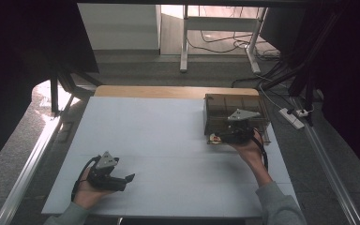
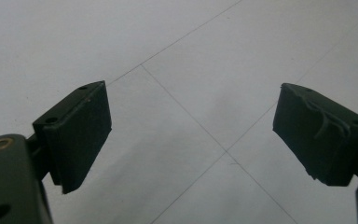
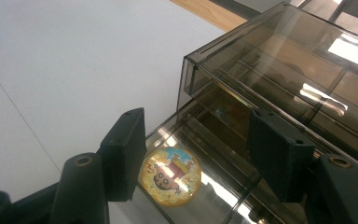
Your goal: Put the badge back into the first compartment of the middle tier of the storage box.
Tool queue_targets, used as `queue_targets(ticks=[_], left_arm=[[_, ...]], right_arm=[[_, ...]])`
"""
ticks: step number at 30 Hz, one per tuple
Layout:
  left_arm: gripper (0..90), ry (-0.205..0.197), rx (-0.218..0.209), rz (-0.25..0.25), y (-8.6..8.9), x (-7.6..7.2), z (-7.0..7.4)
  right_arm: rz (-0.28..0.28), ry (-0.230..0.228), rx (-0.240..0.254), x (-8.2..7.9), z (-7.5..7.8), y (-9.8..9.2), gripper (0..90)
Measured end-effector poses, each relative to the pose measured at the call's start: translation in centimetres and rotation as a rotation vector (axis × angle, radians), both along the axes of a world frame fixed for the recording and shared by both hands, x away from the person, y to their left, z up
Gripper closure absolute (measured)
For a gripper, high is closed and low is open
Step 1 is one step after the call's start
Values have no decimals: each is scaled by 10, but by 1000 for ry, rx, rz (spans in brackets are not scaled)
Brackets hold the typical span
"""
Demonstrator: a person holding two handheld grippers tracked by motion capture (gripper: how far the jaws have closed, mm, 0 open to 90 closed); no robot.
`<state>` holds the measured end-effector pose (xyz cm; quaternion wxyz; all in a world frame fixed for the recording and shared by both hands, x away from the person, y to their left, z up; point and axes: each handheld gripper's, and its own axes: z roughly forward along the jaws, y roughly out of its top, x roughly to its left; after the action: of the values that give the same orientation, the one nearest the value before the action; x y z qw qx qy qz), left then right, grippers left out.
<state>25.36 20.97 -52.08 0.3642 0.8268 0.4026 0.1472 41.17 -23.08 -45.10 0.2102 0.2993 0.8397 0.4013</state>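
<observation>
Step in hand: by my reading, placing the round badge (image 3: 170, 176) in the pulled-out drawer (image 3: 214, 186) of the smoky clear box (image 1: 234, 112); the release looks done or nearly so.
Right tool (image 3: 196, 154): jaws part open, straddling the drawer's front; nothing pinched between the pads.
Badge: lying flat in the drawer, just below and beside this tool's left jaw, seemingly free of it.
Left tool (image 2: 191, 135): jaws wide open and empty, over bare bench (image 1: 168, 140), well away from the box.
Next move: probably draw the right tool back clear of the drawer, then push the drawer front squarely shut without tilting the box.
</observation>
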Motion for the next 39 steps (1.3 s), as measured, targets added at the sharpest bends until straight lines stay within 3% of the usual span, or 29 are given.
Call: queue_targets(ticks=[18, 35, 39], left_arm=[[118, 1, -1, 3, 1, 0, 0], [118, 4, -1, -7, -2, 3, -1], [118, 3, -2, -4, -2, 3, -1]], right_arm=[[0, 21, 39, -5, 1, -5, 356], [25, 24, 39, -30, -1, -12, 341], [26, 19, 58, -33, 0, -14, 341]])
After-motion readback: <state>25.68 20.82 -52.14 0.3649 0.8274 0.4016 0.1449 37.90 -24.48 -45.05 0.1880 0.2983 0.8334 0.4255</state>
